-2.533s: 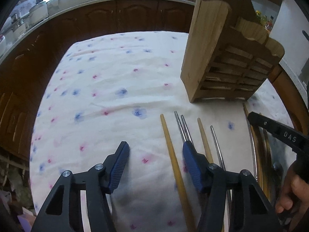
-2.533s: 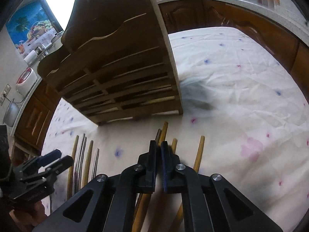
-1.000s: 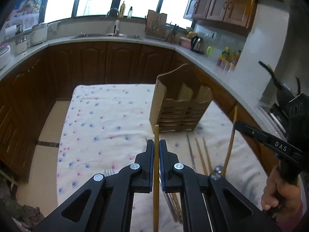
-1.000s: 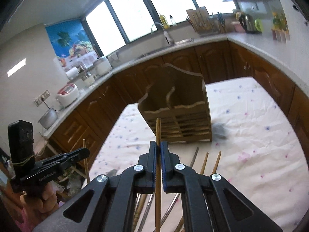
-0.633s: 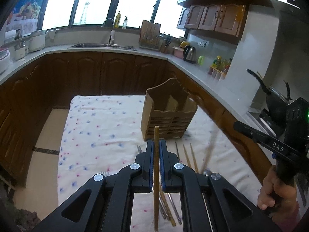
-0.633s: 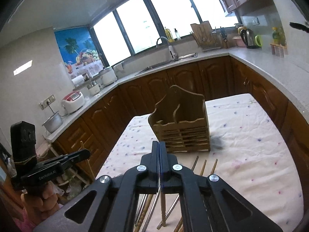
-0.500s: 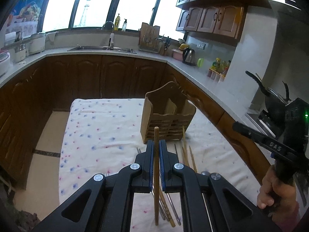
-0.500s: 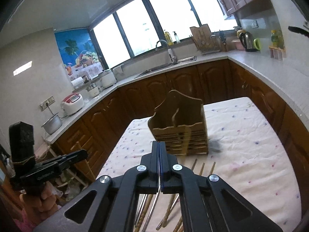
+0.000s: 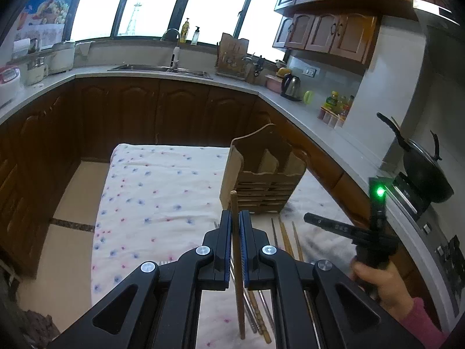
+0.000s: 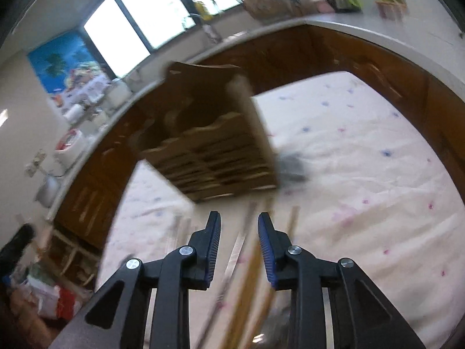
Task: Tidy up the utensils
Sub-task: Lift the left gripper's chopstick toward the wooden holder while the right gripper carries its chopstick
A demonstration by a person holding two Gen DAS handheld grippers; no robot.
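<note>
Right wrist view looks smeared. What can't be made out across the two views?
- Right wrist view: motion blur; the utensils under the right gripper can't be counted or told apart.
- Same view: wooden holder compartments, too blurred to see contents.
- Left wrist view: left gripper is shut on a wooden chopstick; its own frame covers the utensils below.
- Same view: right gripper's jaws seen side-on, gap unreadable.

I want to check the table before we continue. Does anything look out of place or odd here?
Yes. Several utensils lie loose on the tablecloth in front of the wooden holder, not in it. The left gripper holds one wooden chopstick. A dark smudge marks the cloth beside the holder.
</note>
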